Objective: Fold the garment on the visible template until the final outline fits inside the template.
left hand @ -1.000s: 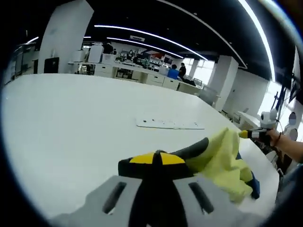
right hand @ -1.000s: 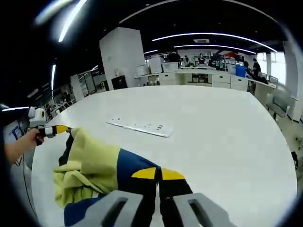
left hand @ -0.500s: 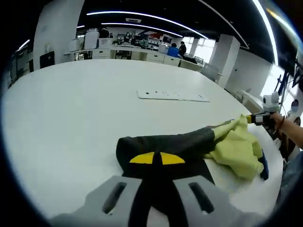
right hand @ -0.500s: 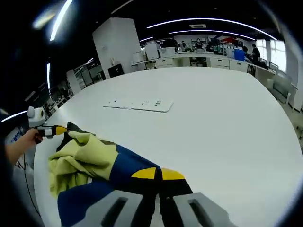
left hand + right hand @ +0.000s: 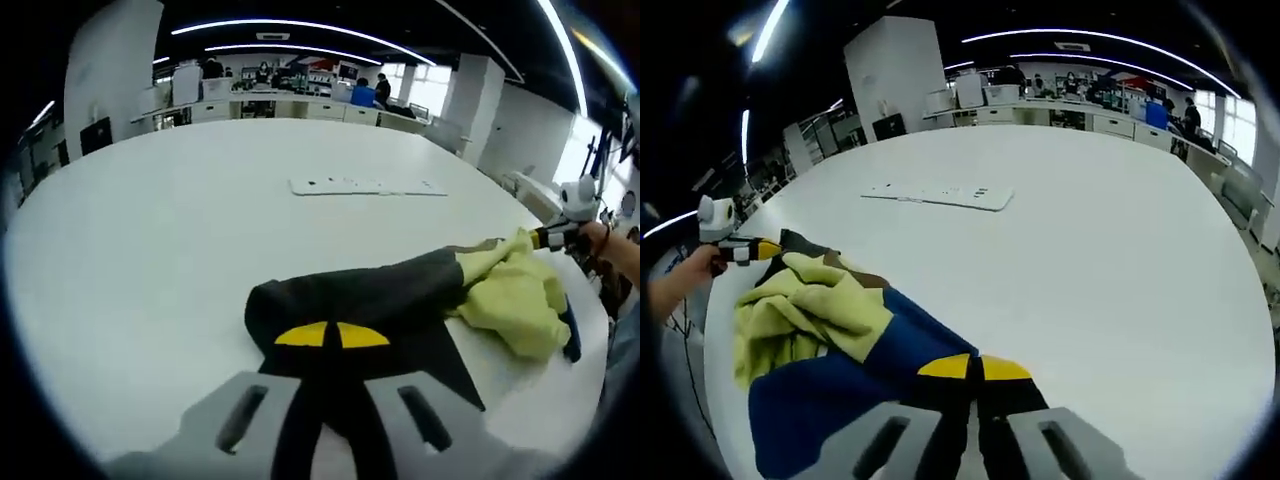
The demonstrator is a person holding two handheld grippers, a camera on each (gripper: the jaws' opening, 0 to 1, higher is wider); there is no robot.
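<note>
The garment lies bunched on the white table, stretched between my two grippers. Its parts are black, yellow-green and blue. In the left gripper view my left gripper is shut on the black part, its yellow tips pressed together. My right gripper shows at the far right, held by a hand at the yellow-green edge. In the right gripper view my right gripper is shut on the blue part. The left gripper holds the black edge beyond the yellow-green folds.
A flat white strip lies on the table beyond the garment. The table is wide and round-edged, with its rim near the garment's end. Desks, pillars and people stand far behind.
The garment has been pulled out longer and lower over the table. More black cloth shows at the left gripper and more blue at the right. Both stay shut.
</note>
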